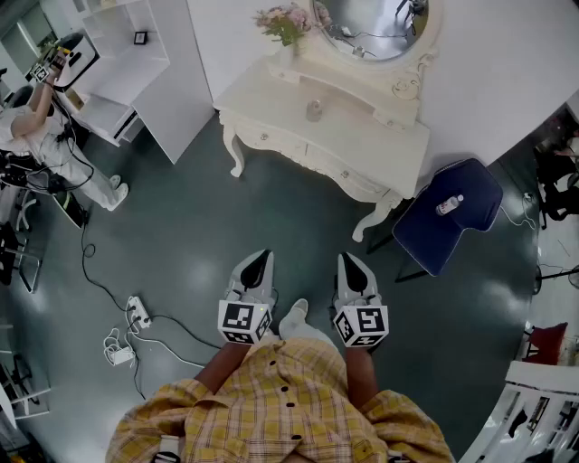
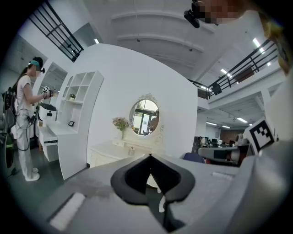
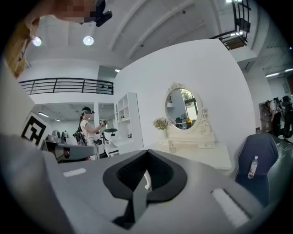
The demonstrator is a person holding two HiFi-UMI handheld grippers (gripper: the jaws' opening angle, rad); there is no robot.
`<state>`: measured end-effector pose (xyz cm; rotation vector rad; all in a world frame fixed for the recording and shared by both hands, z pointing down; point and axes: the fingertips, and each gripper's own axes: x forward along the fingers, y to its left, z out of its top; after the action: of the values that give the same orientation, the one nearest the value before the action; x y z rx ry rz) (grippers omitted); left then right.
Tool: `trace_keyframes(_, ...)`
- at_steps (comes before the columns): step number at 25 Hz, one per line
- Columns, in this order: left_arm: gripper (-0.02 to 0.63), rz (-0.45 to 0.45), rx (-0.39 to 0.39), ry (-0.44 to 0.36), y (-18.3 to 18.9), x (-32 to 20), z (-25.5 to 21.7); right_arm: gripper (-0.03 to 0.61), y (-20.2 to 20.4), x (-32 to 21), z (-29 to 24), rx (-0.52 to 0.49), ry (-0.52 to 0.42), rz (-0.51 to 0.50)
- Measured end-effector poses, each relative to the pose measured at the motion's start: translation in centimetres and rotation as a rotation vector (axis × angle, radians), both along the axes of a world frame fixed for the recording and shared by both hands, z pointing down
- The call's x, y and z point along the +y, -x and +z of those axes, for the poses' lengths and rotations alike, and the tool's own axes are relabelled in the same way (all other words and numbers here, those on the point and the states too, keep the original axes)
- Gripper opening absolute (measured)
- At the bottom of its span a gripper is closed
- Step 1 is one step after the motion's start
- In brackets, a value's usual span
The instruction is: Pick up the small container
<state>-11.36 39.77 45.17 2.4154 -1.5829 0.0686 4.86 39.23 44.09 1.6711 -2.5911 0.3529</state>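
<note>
My left hand-held gripper (image 1: 259,262) and right hand-held gripper (image 1: 348,264) are both pressed together and empty, low in the head view and well apart from the small container (image 1: 314,110).

The container stands at the upper centre of the head view on the white counter (image 1: 362,127), just in front of the raised ledge under the oval mirror (image 1: 371,23), with the flower vase (image 1: 288,23) near it to the upper left. Open floor (image 1: 289,217) lies between us, and each gripper view shows the jaw tips meeting with nothing between them. The main risk, as I judge it, is arriving with the jaws not yet spread and nudging the container over or back against the ledge. It looks like smooth glass, so an off-centre pinch could let it slip. A wide swing could also clip the vase.
</note>
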Motion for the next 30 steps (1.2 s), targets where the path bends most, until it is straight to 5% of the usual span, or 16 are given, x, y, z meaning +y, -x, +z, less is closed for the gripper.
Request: trace_keyframes(30,-0.002,-0.026,-0.097,0.019,-6.2,-7.4,1.2,0.002,-4.9,-8.3,0.8,-0.021,-0.020,-0.056)
